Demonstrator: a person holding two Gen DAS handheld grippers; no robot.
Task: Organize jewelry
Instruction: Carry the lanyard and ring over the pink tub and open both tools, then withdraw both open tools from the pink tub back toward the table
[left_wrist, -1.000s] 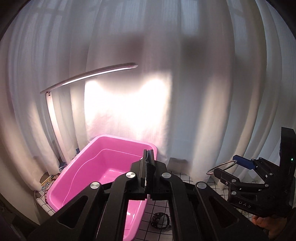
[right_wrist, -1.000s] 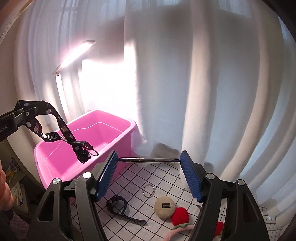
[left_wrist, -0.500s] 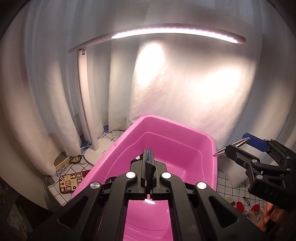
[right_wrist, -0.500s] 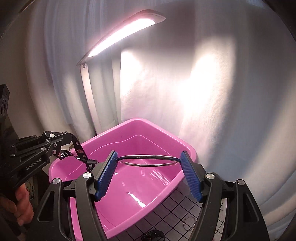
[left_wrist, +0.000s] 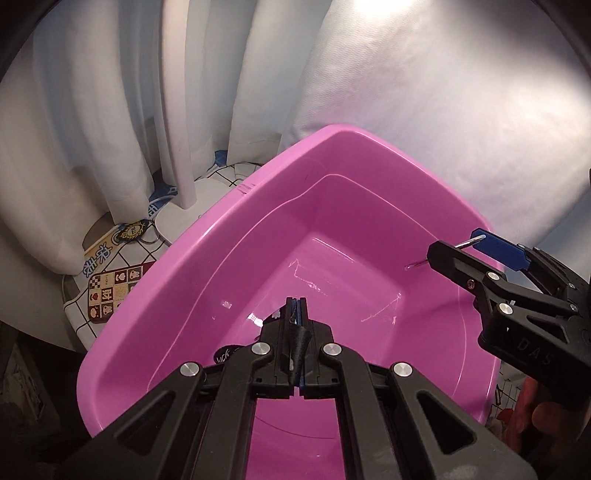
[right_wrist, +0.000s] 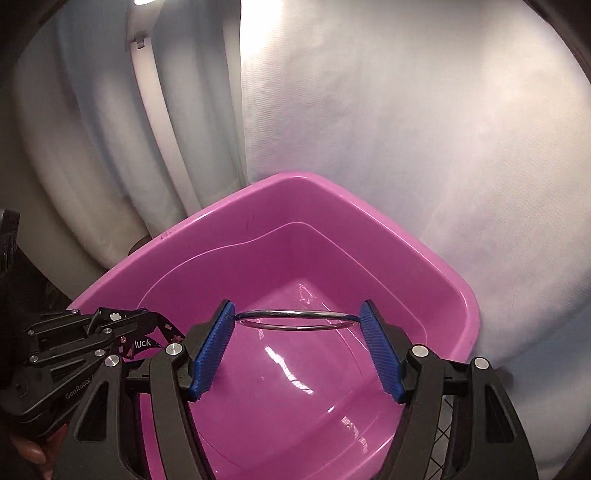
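Observation:
A pink plastic tub (left_wrist: 207, 266) (right_wrist: 436, 273) fills both views, with nothing on its floor. My left gripper (left_wrist: 296, 314) is shut on a black printed strap (left_wrist: 298, 343) and hangs over the tub; the strap, marked "luck", also shows in the right wrist view (right_wrist: 142, 341) at the tub's left rim. My right gripper (right_wrist: 297, 319) is shut on a silver bangle (right_wrist: 295, 320), held level between the blue pads (right_wrist: 212, 350) above the tub. In the left wrist view the right gripper (left_wrist: 476, 243) is over the tub's right rim.
White curtains (right_wrist: 406, 129) hang close behind the tub. A white lamp post (left_wrist: 177, 110) stands on a round base left of the tub, beside a keychain (left_wrist: 133, 230) and printed cards (left_wrist: 110, 288) on a grid-patterned cloth.
Both grippers have moved forward and tilted down over the pink tub, each still holding its item. The lamp head has left the view and the tub now fills the frames.

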